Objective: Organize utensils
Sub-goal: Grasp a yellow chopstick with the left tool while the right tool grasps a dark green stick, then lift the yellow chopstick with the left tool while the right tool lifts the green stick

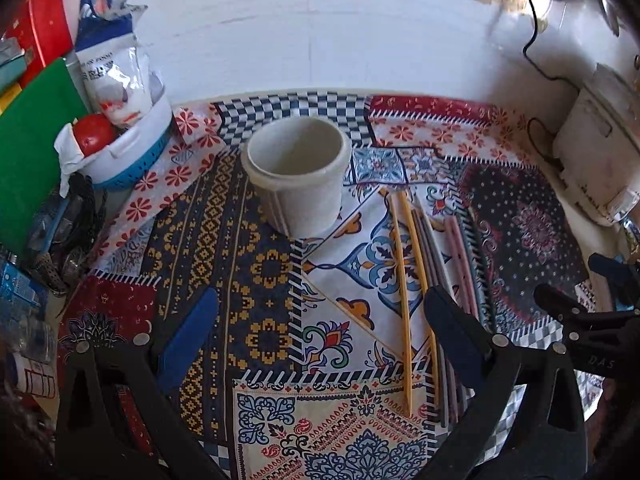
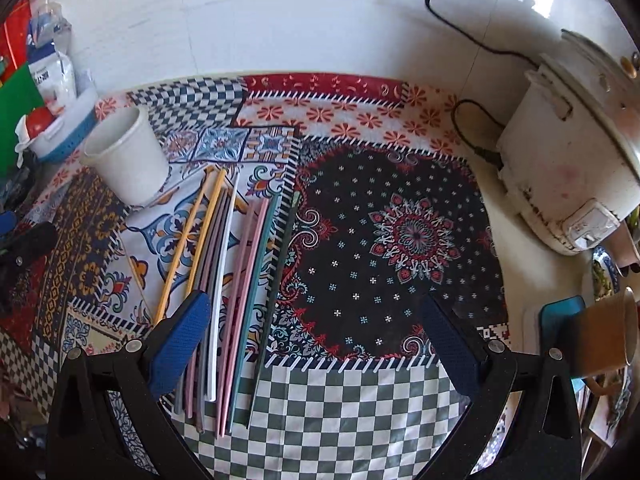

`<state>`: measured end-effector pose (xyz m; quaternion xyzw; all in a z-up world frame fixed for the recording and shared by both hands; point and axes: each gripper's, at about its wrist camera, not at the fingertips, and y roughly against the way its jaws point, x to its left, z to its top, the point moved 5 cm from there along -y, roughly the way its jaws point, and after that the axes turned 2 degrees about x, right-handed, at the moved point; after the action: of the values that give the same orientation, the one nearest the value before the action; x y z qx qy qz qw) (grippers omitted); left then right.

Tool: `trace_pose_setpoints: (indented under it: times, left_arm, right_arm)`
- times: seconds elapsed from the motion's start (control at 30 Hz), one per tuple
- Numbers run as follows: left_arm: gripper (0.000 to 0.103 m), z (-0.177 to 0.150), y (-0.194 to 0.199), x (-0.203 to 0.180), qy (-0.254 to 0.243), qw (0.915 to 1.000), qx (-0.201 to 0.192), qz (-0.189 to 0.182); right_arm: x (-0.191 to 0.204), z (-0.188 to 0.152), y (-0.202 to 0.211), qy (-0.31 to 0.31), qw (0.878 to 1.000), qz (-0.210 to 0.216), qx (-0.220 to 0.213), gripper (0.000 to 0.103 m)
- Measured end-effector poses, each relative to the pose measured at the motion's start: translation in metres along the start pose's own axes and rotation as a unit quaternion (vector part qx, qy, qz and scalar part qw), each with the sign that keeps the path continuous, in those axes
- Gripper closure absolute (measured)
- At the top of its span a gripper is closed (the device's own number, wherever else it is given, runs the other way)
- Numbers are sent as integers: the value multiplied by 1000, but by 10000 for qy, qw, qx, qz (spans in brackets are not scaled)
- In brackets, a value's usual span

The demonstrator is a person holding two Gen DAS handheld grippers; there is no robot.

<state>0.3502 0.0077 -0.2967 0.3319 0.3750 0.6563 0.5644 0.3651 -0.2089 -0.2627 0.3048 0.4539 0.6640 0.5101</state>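
Chopsticks (image 2: 224,280) lie on tablecloth (image 2: 400,240), right of cup (image 2: 126,156)

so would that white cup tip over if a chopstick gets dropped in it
Possibly. The white cup looks empty and thin-walled, so probably light. It narrows toward its base, and the chopsticks look much longer than it is tall, so one leaning on the rim might lever it over.

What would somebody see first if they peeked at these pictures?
Probably the busy patchwork tablecloth, full of checks, flowers and swirls, covering the whole table. On it lies a bundle of colourful chopsticks, yellow, pink, white and teal, side by side, and just behind them stands an empty white cup. The open left gripper and open right gripper hover at the near edge, holding nothing.
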Motion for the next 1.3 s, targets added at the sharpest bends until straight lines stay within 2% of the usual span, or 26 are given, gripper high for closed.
trace_pose_setpoints:
  times: [0.1, 0.3, 0.37, 0.47, 0.67, 0.7, 0.83, 1.0, 1.07, 1.17, 1.2, 1.3]
  left_arm:
    - [0, -5, -24, -10, -115, 9994, 310, -47]
    - [19, -8, -58, -36, -373, 9948, 868, -374]
    - [27, -6, -65, -42, -447, 9932, 976, -454]
    - [38, -4, -74, -50, -509, 9907, 1092, -629]
    - [62, -2, -89, -58, -474, 9871, 1319, -777]
    - [63, -2, -90, -59, -484, 9865, 1345, -794]
    - [68, -3, -94, -61, -475, 9858, 1370, -844]
    - [74, -2, -95, -60, -610, 9850, 1390, -818]
    - [85, -2, -97, -58, -658, 9843, 1431, -798]
    - [96, -4, -95, -52, -803, 9816, 1548, -776]
    - [97, -5, -95, -49, -821, 9805, 1596, -796]
    - [97, -7, -94, -42, -843, 9759, 1782, -932]
  right_arm:
    - [-2, 4, -20, 94, 9997, 12, 219, 0]
    - [-6, 11, -46, 238, 9985, -48, 488, 3]
    - [-6, 14, -52, 283, 9982, 30, 533, 6]
    - [-5, 18, -57, 342, 9976, 147, 579, 16]
    - [-1, 22, -68, 318, 9954, 511, 751, 46]
    - [0, 22, -69, 334, 9945, 590, 804, 53]
    - [6, 20, -76, 375, 9904, 850, 1021, 67]
    - [11, 17, -79, 461, 9890, 871, 1101, 76]
    - [11, 17, -79, 528, 9885, 882, 1110, 80]
    - [6, 14, -78, 663, 9871, 904, 1140, 92]
    - [2, 14, -78, 692, 9867, 901, 1161, 98]
    - [-8, 16, -80, 666, 9855, 980, 1213, 99]
